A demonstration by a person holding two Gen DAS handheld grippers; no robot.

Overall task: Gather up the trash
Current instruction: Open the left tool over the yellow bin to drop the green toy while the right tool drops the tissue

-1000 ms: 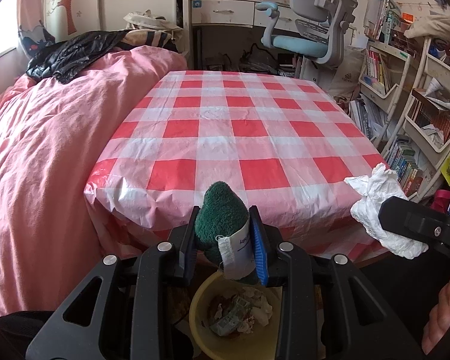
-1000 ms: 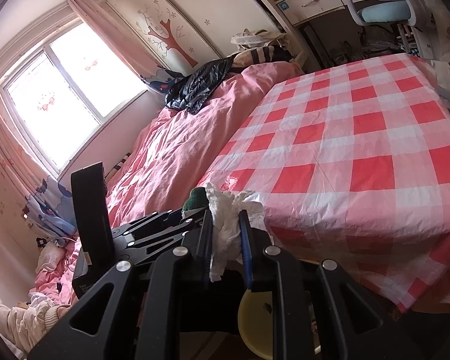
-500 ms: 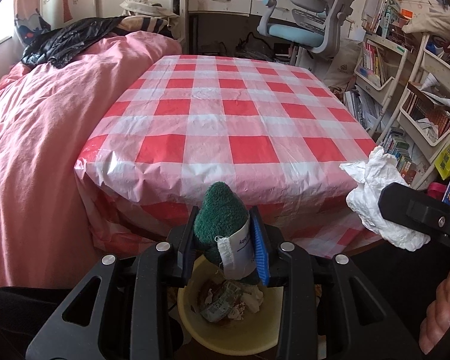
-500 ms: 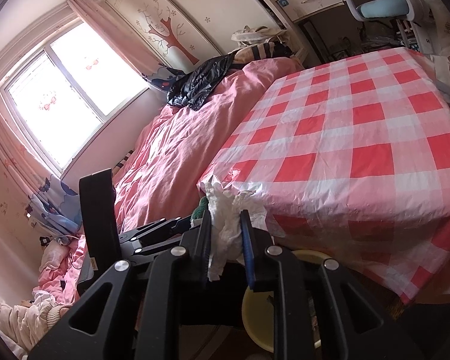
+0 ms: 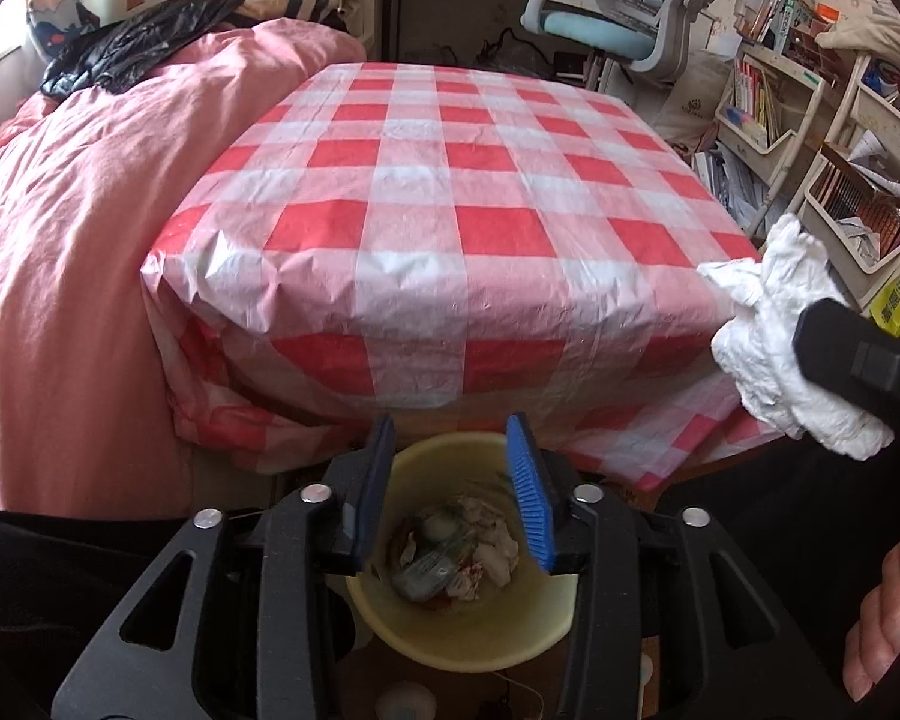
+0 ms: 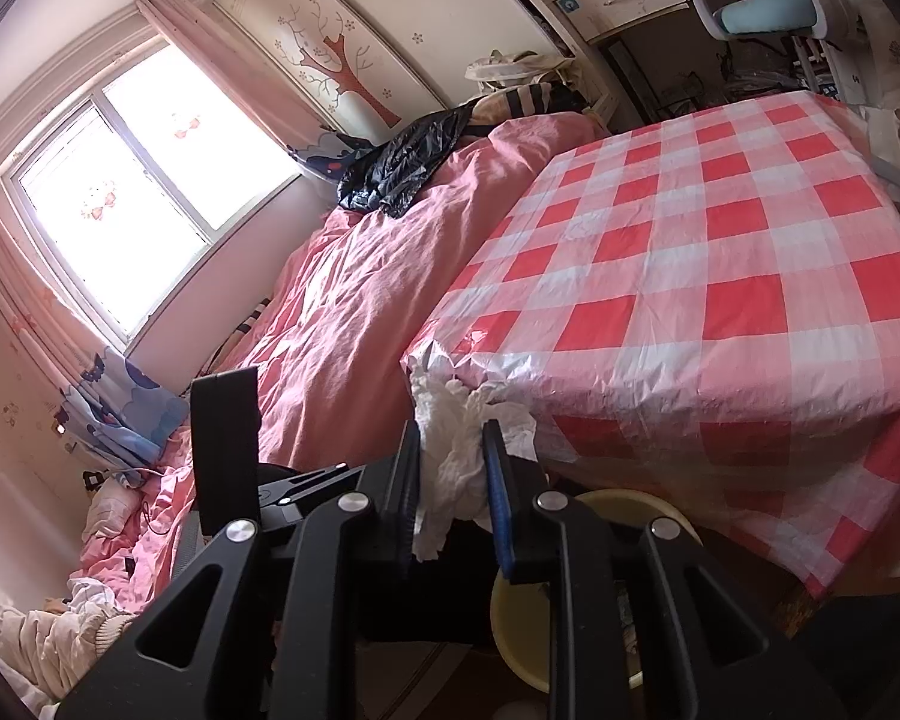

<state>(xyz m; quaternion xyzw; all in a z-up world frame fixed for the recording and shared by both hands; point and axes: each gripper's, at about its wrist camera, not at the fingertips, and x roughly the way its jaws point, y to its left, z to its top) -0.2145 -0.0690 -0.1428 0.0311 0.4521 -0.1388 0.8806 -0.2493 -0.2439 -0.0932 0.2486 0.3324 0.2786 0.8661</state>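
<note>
The left tool [image 5: 450, 474] hangs directly over the yellow bin [image 5: 459, 630], its two blue-padded fingers spread wide with nothing between them. In the bin, under the gap, lies a small heap of rubbish [image 5: 450, 552]: crumpled paper, a wrapper and something greenish, though the fisheye view is too soft to say what each piece is. So the left side's drop looks done, and the step in hand is the second deposit.

The right tool [image 6: 453, 480] is closed on a crumpled white tissue [image 6: 462, 450], which bulges above the fingers and trails below them. In the left wrist view that tissue [image 5: 792, 348] sits at about 3 o'clock from the bin, beside the corner of the desk [image 5: 462, 192] with the red-and-white checked cloth, not yet over the rim. In the right wrist view the bin [image 6: 570, 600] shows at about 5 o'clock below the tool, mostly hidden by the tool's frame.

The next move calls for carrying the tissue across until it hangs over the bin's mouth, then spreading the fingers. The left tool should clear out first so the two do not meet.
</note>
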